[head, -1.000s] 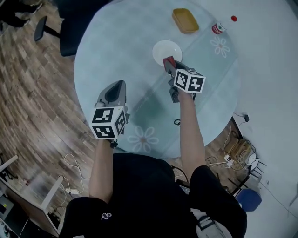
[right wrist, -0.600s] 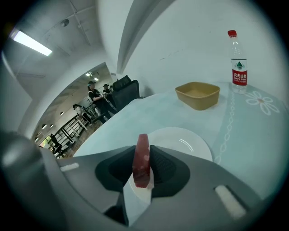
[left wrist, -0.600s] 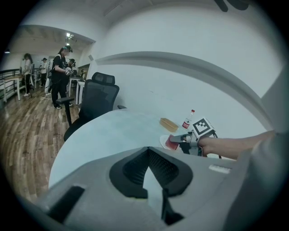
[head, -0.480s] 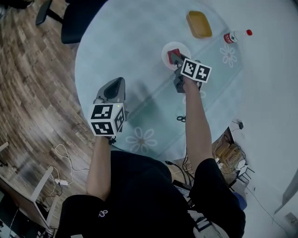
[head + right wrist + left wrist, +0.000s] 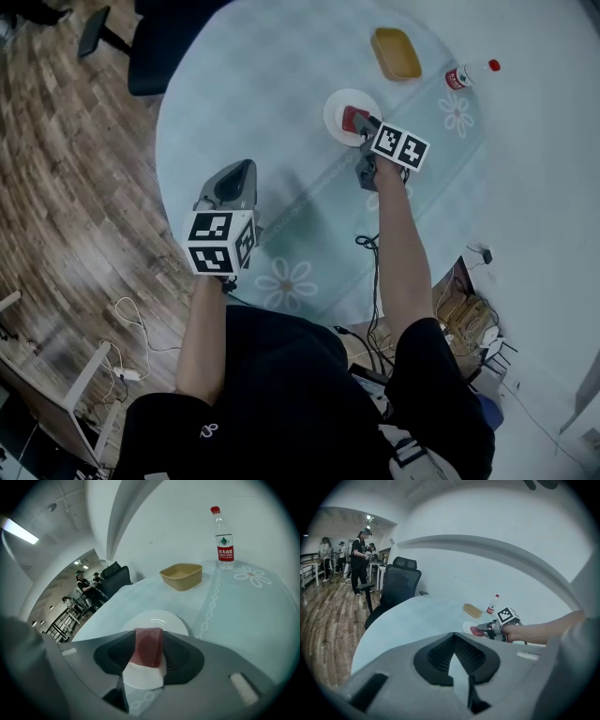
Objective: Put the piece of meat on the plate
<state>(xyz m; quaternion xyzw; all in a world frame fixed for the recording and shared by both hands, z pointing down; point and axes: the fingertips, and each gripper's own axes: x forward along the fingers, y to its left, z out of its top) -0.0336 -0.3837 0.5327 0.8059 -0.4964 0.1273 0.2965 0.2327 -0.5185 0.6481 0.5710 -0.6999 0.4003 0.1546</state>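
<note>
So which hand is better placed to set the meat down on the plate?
The right. The right hand-held gripper grips the piece of meat over the white plate. The left hand-held gripper is shut, empty, and well back from the plate.

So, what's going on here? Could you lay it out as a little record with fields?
setting: round pale table with flower prints
right tool: shut on the piece of meat, over the plate
meat contact: cannot tell whether it touches the plate
left tool: shut, empty, near the table's edge
also on table: yellow dish and water bottle, beyond the plate
task status: meat not yet released
</note>
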